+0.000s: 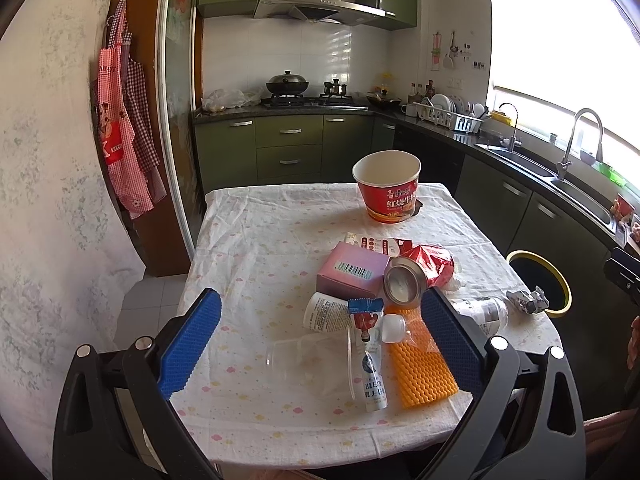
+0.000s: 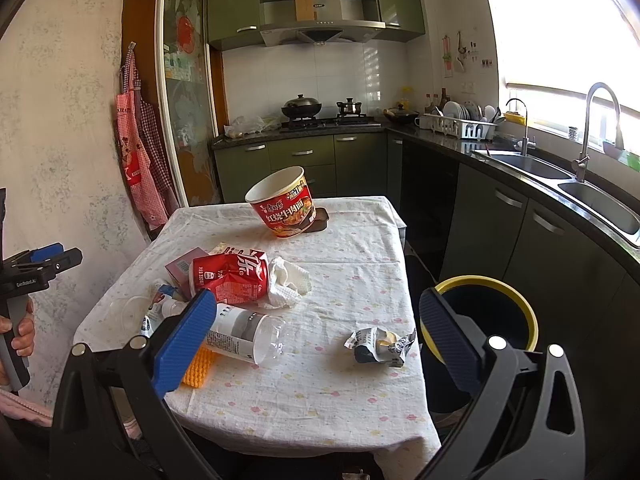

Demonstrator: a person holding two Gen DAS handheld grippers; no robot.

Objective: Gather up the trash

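The trash lies in a loose heap toward the near half of the cloth-covered surface (image 2: 340, 392). A crushed red can (image 2: 230, 278) rests against a pink box (image 1: 352, 274), with a crumpled white tissue (image 2: 290, 282) touching the can's far side. Nearer the front edge lie a clear plastic bottle (image 2: 248, 334) on its side, a clear cup (image 1: 310, 364) that is hard to make out against the cloth, a small white bottle (image 1: 324, 312), a blue-and-white sachet (image 1: 368, 354) and an orange honeycomb pad (image 1: 422, 374), the pad partly hidden under other pieces. A crumpled wrapper (image 2: 380, 346) sits alone near the right edge. A red noodle tub (image 1: 387, 185) stands upright near the far edge, half hiding a dark item behind it.

Just beyond the right edge, on the floor, stands a yellow-rimmed bin (image 2: 486, 314), its lower part cut off by the cloth and a finger.

The left hand-held gripper (image 1: 320, 350) is spread wide above the heap, gripping nothing. The right hand-held gripper (image 2: 316, 344) is likewise wide open and empty, spanning from the clear bottle to the bin.
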